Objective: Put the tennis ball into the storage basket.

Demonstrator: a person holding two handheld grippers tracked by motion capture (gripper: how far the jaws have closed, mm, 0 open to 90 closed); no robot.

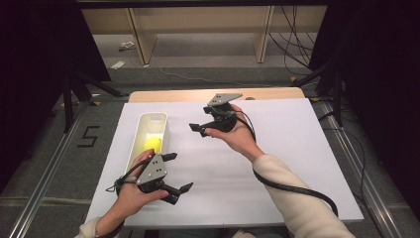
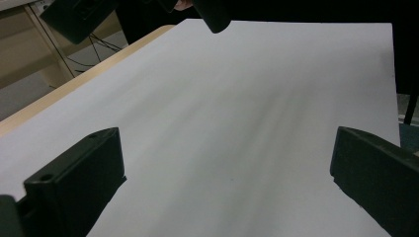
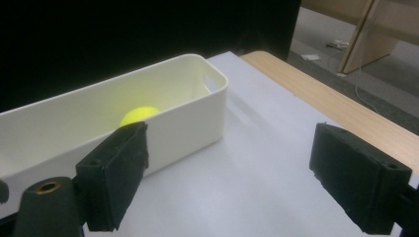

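- Clearly, neither tool carries anything: the left gripper (image 1: pixel 179 172) has its jaws spread wide over the bare white sheet (image 1: pixel 277 148), and the right gripper (image 1: pixel 198 128) is likewise agape and empty.
- Ahead of the right gripper and to its left stands the white bin (image 3: pixel 188 106); inside it, past the near wall, lies the yellow ball (image 3: pixel 138 114).
- From the left gripper, the bin (image 1: pixel 151 124) sits just beyond the hand, with the ball (image 1: pixel 152 144) resting on its floor near the middle.
- Risk, as I judge it: a reach for the ball could catch a spread jaw on the bin's thin rim and tip or shove the light container.
- Another risk: the ball is round and smooth-looking, so an off-centre pinch could squirt it along the narrow trough.
- Both grippers converging on the bin could also knock together.
- The ball looks bright yellow, small and plain, throwing a yellow glow on the inner walls; its surface texture is too blurred to tell.
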